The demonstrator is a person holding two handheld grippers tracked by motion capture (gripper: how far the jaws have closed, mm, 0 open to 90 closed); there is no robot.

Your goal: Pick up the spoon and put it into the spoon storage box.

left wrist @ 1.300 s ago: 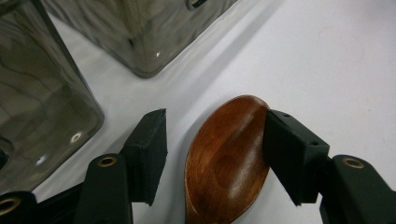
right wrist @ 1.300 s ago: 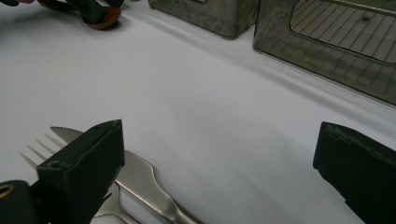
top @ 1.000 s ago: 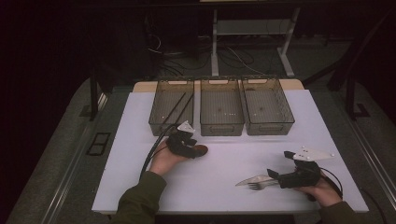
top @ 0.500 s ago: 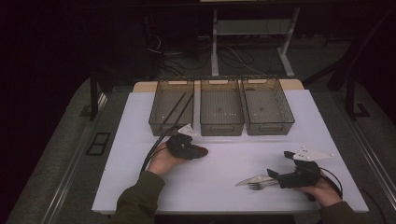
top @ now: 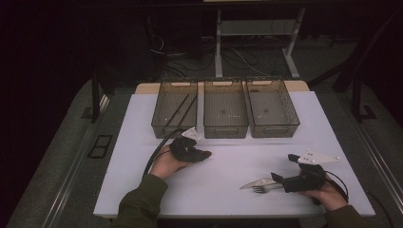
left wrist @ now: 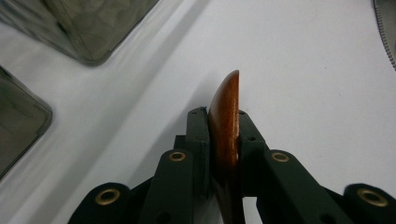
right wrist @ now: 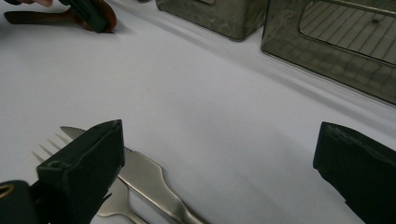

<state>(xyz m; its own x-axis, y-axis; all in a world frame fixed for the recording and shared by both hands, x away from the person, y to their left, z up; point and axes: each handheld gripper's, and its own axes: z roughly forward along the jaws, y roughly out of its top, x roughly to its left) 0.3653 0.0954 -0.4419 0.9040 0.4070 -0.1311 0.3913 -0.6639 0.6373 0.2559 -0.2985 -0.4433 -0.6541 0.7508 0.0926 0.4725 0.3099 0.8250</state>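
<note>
**Edge-on grip on the wooden spoon left room for a slip**

The left gripper (left wrist: 223, 140) had just been closing, and its pads were clamped on a brown wooden spoon (left wrist: 225, 121) turned on edge, the rounded end poking past the fingertips. In the high view the spoon (top: 203, 154) lay near the table's centre, at about 6 o'clock from the left bin (top: 175, 110), which already held two dark sticks. The grip looked narrow: the pads met a smooth curved surface, so the spoon could have pivoted or squirted out once lifted, most likely if the hand swung quickly toward the bins at 12 o'clock. A drooping spoon might also have caught the bin's rim rather than clearing it.

The right gripper (right wrist: 215, 163) sat released, jaws wide apart, with a metal knife (right wrist: 144, 179) and fork (right wrist: 109, 203) lying by its left jaw; nothing was pinched. In the high view this cutlery (top: 259, 185) rested at roughly 5 o'clock on the white table (top: 142, 142). Closing from there risked nudging both pieces together, or grabbing two at once, since they overlapped.
</note>
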